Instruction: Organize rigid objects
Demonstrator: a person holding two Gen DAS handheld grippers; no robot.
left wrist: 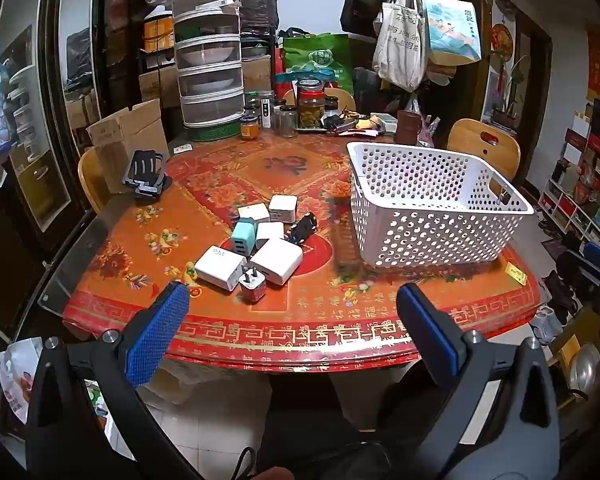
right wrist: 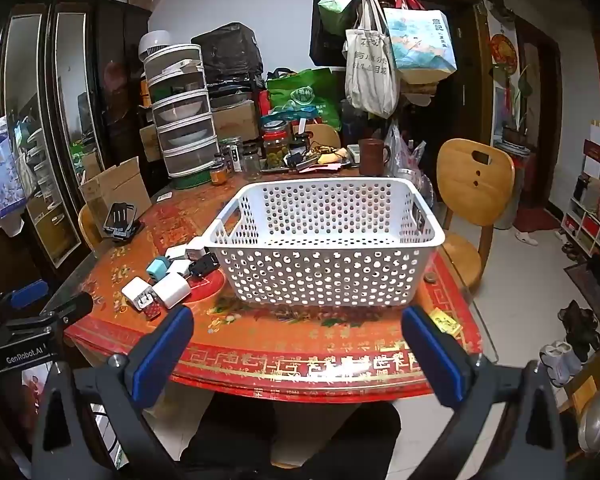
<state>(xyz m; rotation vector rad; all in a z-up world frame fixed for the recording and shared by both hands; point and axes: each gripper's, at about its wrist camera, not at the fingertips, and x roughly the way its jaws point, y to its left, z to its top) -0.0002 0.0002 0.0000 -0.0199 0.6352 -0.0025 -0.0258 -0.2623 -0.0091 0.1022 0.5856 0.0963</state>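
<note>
A cluster of several charger plugs [left wrist: 260,248] lies on the red patterned table [left wrist: 320,320]: mostly white cubes, one light blue [left wrist: 243,236], one black [left wrist: 303,228], one small red-patterned [left wrist: 253,285]. Right of them stands an empty white perforated basket [left wrist: 432,208]. My left gripper [left wrist: 292,300] hangs open over the table's near edge, just short of the plugs, nothing between its blue pads. In the right wrist view the basket [right wrist: 324,248] sits straight ahead and the plugs [right wrist: 168,276] to its left. My right gripper [right wrist: 296,320] is open and holds nothing, near the table's front edge.
Jars, a stacked food cover [left wrist: 210,64] and a brown mug [right wrist: 372,156] crowd the table's far side. A black stand [left wrist: 146,174] and cardboard box sit at the left. Wooden chairs [right wrist: 472,200] flank the table. A small yellow card [right wrist: 446,322] lies by the front right edge.
</note>
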